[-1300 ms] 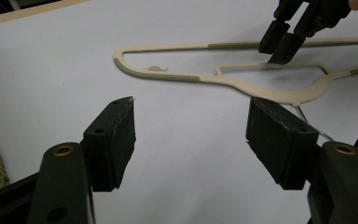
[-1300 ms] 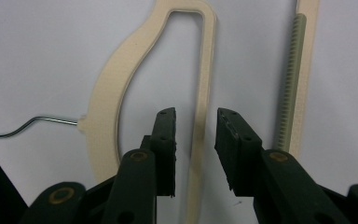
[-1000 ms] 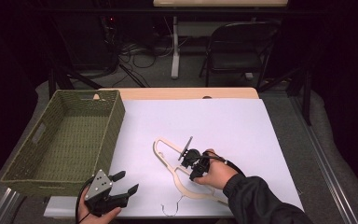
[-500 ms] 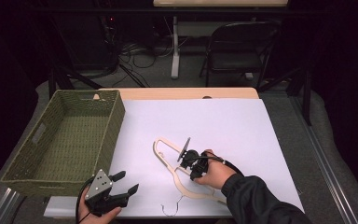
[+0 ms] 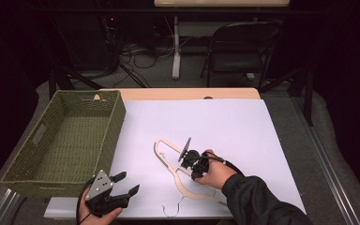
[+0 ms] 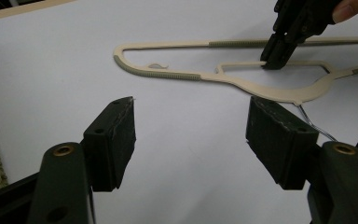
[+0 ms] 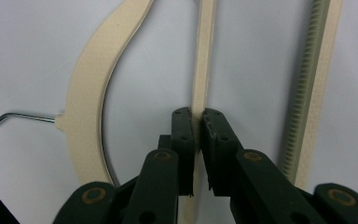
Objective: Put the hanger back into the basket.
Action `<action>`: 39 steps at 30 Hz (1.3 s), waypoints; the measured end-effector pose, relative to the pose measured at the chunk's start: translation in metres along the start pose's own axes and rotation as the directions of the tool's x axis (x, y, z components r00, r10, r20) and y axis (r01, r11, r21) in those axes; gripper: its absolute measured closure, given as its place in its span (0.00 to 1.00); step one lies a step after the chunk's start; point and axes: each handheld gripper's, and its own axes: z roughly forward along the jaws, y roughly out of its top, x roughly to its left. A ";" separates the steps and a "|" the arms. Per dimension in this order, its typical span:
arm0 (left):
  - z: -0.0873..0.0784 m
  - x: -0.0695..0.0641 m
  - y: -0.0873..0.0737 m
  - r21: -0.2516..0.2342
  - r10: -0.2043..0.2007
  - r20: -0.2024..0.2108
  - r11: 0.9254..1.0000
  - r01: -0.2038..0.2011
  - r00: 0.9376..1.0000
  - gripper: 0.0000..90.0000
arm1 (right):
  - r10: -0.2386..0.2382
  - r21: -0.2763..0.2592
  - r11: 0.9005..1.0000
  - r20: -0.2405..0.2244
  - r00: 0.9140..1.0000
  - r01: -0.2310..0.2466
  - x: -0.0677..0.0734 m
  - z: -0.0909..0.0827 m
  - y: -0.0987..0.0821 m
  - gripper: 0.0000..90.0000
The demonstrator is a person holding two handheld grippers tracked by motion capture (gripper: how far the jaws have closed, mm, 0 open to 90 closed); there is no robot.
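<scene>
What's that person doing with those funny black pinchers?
A person holds a gripper in each hand at a table covered in white paper. The right gripper is shut on a thin inner bar of a cream clothes hanger lying flat. The left gripper waits open near the table's front edge, beside a green woven basket.

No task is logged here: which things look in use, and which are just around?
In use:
right gripper, shut on the hanger
likely the woven basket, open beside it

Just around:
left gripper, open, holding nothing
folding chair
floor cables
</scene>
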 end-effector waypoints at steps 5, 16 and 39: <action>0.000 0.000 0.000 0.000 -0.002 0.000 1.000 0.002 1.000 0.37 | -0.006 -0.012 1.000 0.002 1.000 0.006 0.000 0.001 0.000 0.93; 0.001 -0.001 0.000 0.000 -0.003 0.002 1.000 0.003 1.000 0.37 | 0.014 0.002 1.000 0.007 1.000 -0.014 0.000 -0.001 0.000 0.94; 0.027 -0.022 0.011 0.042 0.140 -0.001 0.989 -0.140 0.990 0.35 | -0.032 -0.056 0.998 -0.088 0.996 0.027 -0.006 -0.028 -0.007 0.95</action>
